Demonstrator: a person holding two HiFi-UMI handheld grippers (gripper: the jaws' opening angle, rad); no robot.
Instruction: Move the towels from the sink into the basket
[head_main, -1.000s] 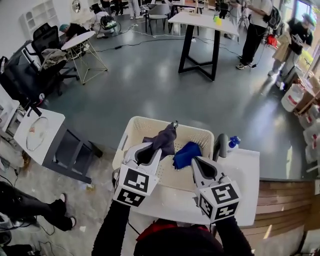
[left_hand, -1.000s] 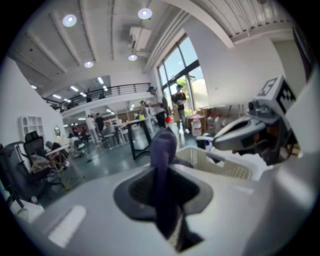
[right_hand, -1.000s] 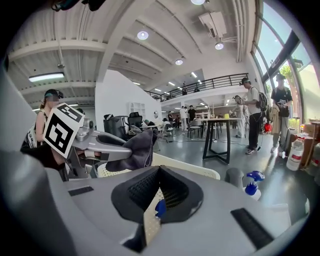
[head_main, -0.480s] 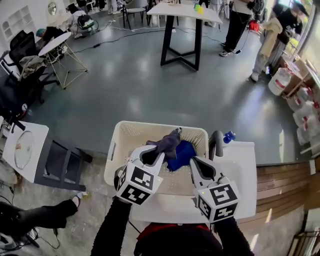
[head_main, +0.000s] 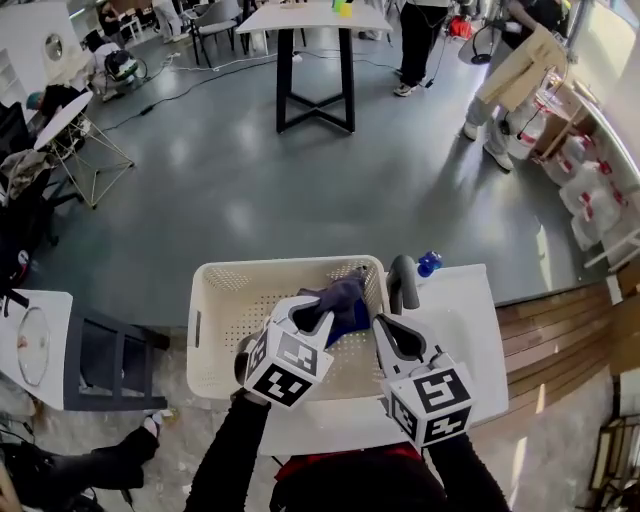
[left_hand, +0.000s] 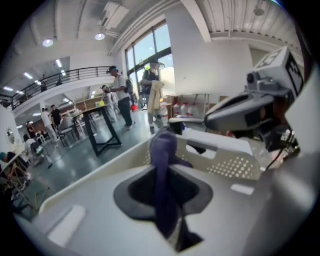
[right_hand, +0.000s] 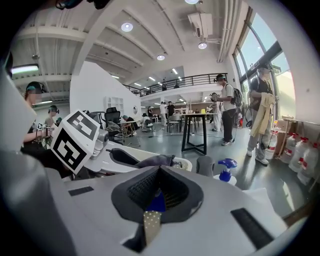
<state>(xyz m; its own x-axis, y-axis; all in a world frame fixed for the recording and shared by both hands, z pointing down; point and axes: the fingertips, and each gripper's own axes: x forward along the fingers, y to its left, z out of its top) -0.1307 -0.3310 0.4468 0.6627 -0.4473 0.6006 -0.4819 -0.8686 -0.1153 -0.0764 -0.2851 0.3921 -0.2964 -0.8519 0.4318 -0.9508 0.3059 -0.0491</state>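
Over the white perforated basket (head_main: 225, 325) my left gripper (head_main: 318, 312) is shut on a grey-purple towel (head_main: 345, 293), which hangs from the jaws across the basket's right part. In the left gripper view that towel (left_hand: 162, 195) runs down between the closed jaws, with the basket rim (left_hand: 235, 165) behind it. To its right, my right gripper (head_main: 382, 330) is closed, and a blue towel (head_main: 353, 320) lies bunched at its tip. A sliver of blue towel (right_hand: 157, 201) shows pinched between the right jaws. The sink itself is hidden under the grippers.
A grey faucet (head_main: 402, 283) and a blue-capped spray bottle (head_main: 428, 263) stand on the white counter (head_main: 470, 320) right of the basket. A wooden ledge (head_main: 555, 330) lies further right. Beyond are open grey floor, a black-legged table (head_main: 315, 60) and people standing.
Both grippers have shifted left over the basket with their towels. The purple towel now hangs lower inside the basket's right part, and the blue one sits closer beneath it.
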